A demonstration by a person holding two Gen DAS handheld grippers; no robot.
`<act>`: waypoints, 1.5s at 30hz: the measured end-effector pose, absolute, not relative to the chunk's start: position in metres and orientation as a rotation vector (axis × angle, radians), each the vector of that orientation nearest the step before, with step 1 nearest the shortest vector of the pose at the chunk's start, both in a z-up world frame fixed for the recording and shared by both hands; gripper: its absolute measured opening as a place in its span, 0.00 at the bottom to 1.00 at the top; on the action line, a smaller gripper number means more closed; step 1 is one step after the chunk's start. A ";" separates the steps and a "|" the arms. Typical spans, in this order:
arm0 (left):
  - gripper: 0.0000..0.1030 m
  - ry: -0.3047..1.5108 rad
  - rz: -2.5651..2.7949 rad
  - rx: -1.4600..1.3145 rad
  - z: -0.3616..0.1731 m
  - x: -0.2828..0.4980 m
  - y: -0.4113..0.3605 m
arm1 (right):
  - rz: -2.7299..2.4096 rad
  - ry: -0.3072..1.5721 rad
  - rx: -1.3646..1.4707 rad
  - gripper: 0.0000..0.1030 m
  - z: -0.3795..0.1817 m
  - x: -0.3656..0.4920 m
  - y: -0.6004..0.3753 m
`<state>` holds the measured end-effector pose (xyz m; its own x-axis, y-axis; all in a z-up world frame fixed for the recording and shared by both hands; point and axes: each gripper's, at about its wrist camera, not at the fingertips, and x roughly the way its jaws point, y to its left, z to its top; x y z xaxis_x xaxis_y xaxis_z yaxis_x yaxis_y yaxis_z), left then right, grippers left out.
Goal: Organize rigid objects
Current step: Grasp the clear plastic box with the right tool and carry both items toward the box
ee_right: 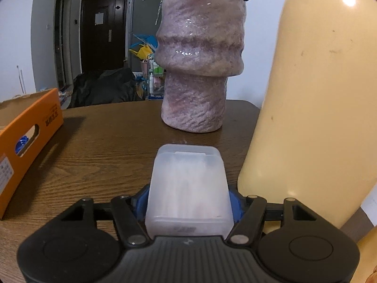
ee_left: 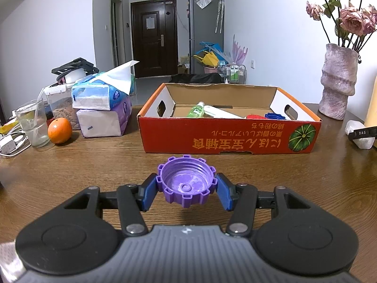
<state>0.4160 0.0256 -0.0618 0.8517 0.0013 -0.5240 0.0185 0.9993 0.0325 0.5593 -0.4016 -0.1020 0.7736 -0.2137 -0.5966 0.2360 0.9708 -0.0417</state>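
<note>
My left gripper [ee_left: 186, 189] is shut on a purple toothed bottle cap [ee_left: 186, 181], open side up, held just above the wooden table [ee_left: 94, 165], in front of the red-orange cardboard box [ee_left: 231, 134]. The box holds a green bottle [ee_left: 196, 110], a white tube, and red and blue caps [ee_left: 274, 116]. My right gripper [ee_right: 188, 202] is shut on a translucent white plastic box [ee_right: 188, 188], in front of the pink vase [ee_right: 200, 54]. The cardboard box's orange end [ee_right: 28, 141] is at the left of the right wrist view. The right gripper's fingers are mostly hidden by the plastic box.
Left of the cardboard box stand tissue packs [ee_left: 103, 108], an orange [ee_left: 59, 131], a glass with a straw [ee_left: 33, 122], a food container and cables. The pink vase [ee_left: 338, 82] with roses stands at the right. A large cream bottle [ee_right: 318, 94] stands close at my right gripper's right.
</note>
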 end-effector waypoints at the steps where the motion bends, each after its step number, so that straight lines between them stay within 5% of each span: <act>1: 0.53 0.550 -0.009 0.037 -0.062 0.416 0.026 | -0.240 0.635 0.048 0.62 -0.102 0.557 -0.402; 45: 0.53 0.460 0.019 0.007 -0.040 0.371 0.032 | -0.145 0.426 0.039 0.62 -0.066 0.384 -0.255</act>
